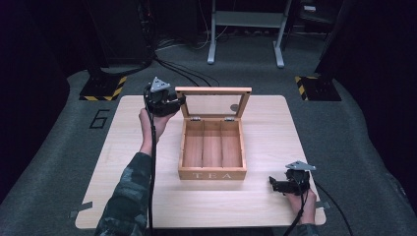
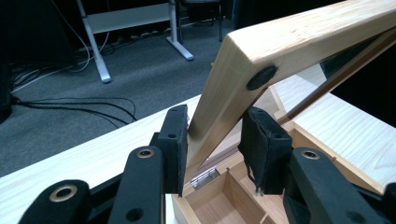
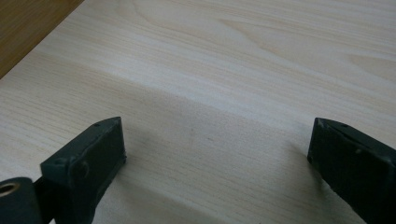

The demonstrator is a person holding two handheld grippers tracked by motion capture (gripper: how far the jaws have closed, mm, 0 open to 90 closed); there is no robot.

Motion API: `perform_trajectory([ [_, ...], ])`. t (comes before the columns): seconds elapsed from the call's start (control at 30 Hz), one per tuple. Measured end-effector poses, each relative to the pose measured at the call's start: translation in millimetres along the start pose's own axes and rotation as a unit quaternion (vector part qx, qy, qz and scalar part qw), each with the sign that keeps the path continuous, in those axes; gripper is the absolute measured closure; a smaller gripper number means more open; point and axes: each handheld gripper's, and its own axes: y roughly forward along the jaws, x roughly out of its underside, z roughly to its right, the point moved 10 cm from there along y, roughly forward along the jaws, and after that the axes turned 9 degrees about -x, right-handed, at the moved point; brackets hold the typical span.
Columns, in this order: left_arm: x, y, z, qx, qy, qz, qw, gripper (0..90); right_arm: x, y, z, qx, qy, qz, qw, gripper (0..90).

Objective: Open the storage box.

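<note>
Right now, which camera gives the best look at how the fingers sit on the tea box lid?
The left gripper view: the lid's wooden side rail stands between the left gripper's fingers, one pad against it. The high view shows that gripper at the raised lid's left corner, contact too small to judge. The right gripper view shows bare table.

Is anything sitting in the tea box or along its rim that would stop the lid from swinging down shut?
Nothing visible does. The tea box shows bare compartments and a clear rim. The left gripper straddles the side rail of the lid, which stands upright on its hinges; the right gripper rests apart on the table.
</note>
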Motion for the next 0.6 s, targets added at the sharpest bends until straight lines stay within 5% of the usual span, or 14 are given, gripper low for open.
perform_trajectory([
  [0.6, 4.3, -4.4, 2.4, 0.004, 0.002, 0.002, 1.0000, 61.8, -0.1, 0.1, 0.1, 0.001, 0.000, 0.001, 1.0000, 3.5],
])
